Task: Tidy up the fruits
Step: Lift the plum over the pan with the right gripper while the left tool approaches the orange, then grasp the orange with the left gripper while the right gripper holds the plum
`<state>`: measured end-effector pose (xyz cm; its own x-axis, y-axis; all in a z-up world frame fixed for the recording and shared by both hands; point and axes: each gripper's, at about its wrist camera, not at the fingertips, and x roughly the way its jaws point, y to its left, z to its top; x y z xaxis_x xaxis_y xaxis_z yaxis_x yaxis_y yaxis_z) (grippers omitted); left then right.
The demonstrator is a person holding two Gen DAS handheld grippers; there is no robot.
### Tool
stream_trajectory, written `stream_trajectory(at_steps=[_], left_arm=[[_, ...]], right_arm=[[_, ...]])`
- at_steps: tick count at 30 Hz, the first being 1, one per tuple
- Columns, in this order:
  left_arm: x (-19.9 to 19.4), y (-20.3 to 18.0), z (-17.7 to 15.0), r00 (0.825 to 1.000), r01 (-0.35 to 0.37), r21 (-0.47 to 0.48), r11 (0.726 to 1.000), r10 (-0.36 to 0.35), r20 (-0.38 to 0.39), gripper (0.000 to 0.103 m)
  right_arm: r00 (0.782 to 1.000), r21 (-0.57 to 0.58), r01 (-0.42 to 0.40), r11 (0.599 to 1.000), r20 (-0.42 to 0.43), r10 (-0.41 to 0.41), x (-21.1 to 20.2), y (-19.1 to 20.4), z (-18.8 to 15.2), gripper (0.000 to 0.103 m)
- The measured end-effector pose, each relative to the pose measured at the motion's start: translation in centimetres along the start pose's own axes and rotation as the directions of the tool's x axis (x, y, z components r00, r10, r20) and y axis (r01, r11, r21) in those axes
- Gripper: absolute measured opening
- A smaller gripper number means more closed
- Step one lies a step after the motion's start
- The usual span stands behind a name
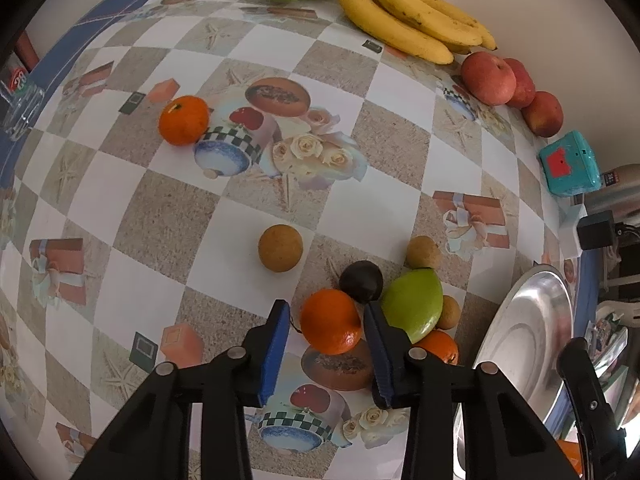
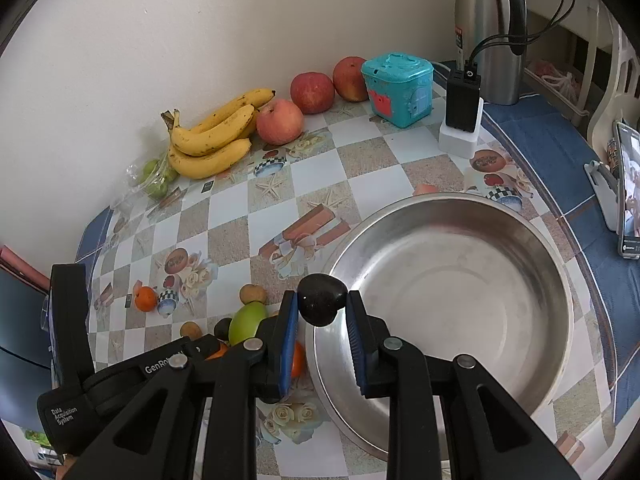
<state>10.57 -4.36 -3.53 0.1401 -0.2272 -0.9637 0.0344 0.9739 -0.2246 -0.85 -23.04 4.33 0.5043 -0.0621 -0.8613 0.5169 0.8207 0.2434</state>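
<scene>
In the left wrist view my left gripper points down at a pile of fruit, with an orange between its blue pads. The right pad touches the orange and a thin strip of tablecloth shows at the left pad. Beside it lie a dark round fruit, a green fruit, another orange and small brown fruits. Farther off sit one brown fruit and a lone orange. My right gripper is shut on a dark fruit over the near rim of the steel bowl.
Bananas, three red apples and a bag of green fruit line the wall. A teal box, a charger block, a steel flask and a phone on a stand stand behind and right of the bowl.
</scene>
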Motion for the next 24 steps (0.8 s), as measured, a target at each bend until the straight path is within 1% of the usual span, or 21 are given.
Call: stream_trajectory(at_steps=[5,7,12,17,21,24], left_arm=[[0.1,0.2,0.0,1.000,-0.002,-0.008,1.000,0.002,0.002,0.038],[0.0,0.1,-0.1,1.000,-0.002,0.000,1.000,0.002,0.007,0.034],[-0.1,-0.3,-0.2,1.000,-0.009,0.007,1.000,0.009,0.014,0.033],[-0.6,0.0,0.0,0.999,0.041,-0.008,0.999,-0.041,0.013,0.031],[-1.1,-0.2,0.1,0.999,0.043,-0.001,0.999,-0.043,0.028,0.031],[-1.4,0.0,0.2,0.998,0.059,-0.010,0.998,-0.059,0.033,0.031]], right_arm=[[1.000,0.004,0.000,1.000,0.002,0.000,-0.1,-0.1,0.0,0.025],[1.000,0.006,-0.001,1.000,0.003,0.001,-0.1,-0.1,0.0,0.025],[1.000,0.009,-0.002,1.000,0.002,0.002,-0.2,-0.2,0.0,0.025],[1.000,0.015,-0.004,1.000,0.006,0.004,-0.3,-0.3,0.0,0.025],[1.000,0.019,-0.007,1.000,0.007,0.007,-0.3,-0.4,0.0,0.025],[1.000,0.021,-0.007,1.000,0.008,0.007,-0.4,-0.4,0.0,0.025]])
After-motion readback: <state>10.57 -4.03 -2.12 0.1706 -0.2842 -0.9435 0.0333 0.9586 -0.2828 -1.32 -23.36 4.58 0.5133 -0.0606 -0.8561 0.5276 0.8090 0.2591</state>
